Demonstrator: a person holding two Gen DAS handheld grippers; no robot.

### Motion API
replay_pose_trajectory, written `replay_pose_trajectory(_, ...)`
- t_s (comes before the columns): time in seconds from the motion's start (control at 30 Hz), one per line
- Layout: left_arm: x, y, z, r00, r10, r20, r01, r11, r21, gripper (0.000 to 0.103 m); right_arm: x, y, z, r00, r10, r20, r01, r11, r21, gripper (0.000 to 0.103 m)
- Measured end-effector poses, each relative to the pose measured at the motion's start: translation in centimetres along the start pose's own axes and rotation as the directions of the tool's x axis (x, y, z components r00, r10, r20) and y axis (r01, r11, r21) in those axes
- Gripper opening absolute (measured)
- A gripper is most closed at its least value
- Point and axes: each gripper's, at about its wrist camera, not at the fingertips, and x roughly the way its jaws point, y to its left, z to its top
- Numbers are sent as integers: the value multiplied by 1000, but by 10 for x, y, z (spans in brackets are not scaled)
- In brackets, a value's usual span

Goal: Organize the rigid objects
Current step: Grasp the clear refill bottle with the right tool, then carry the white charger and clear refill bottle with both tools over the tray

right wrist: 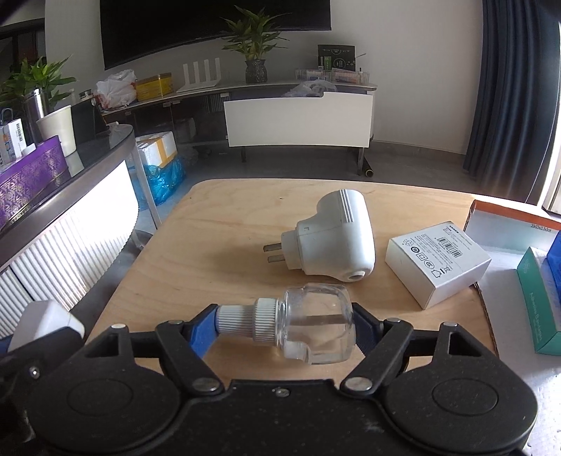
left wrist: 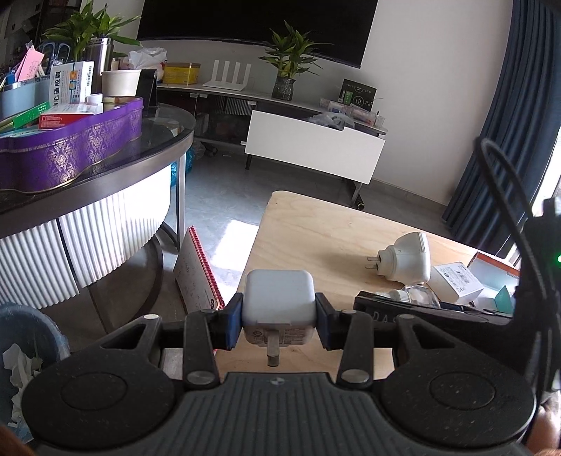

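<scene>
The left tongs (left wrist: 278,315) are clamped on a small white charger (left wrist: 278,301), their blue pads pressed against its two sides; its metal prong points back toward the camera, and it is held just above the near left edge of the wooden counter (left wrist: 315,228).

The right tongs (right wrist: 284,324) stand wide around a clear glass bottle (right wrist: 315,324) lying on its side on the counter, its white ribbed cap (right wrist: 245,317) pointing left. The left pad touches the end of the cap and the right pad sits at the bottle's base; whether they are truly pressing cannot be told for sure.

Just beyond the bottle lies a white plug-in device (right wrist: 333,238) on its side, its two flat prongs pointing left. To its right, near but apart, is a small white box (right wrist: 438,261) with a barcode label. Further right an open cardboard box (right wrist: 491,224) with an orange rim holds a teal carton (right wrist: 540,305) and something blue at the picture's edge.

Left of the counter, a red spiral notebook (left wrist: 198,270) leans against its side. Beyond that stands a round glass-topped table (left wrist: 168,122) carrying a purple patterned tin (left wrist: 70,147) full of packets. A bin (left wrist: 31,336) with crumpled paper sits on the floor at lower left. The far wall has a low white cabinet (left wrist: 312,147), potted plants (left wrist: 287,59) and a dark screen (left wrist: 252,24).
</scene>
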Motion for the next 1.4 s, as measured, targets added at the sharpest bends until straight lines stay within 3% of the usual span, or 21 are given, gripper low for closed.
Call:
replay_pose_trajectory(0.27, -13, -12, 1, 1000, -1, 5, 1, 1000, 31, 42, -64, -21, 2, 998, 28, 63, -26, 999, -44, 92)
replay_pose_trajectory(0.67, -47, -41, -4, 1000, -12, 13, 11, 997, 77, 42, -134, -59, -15, 996, 45, 71, -41, 998, -47, 92)
replay_pose_trajectory(1.4, -89, -77, -27, 999, -31, 36, 27, 992, 123, 42, -193, -91, -40, 989, 95, 112, -91, 995, -37, 92)
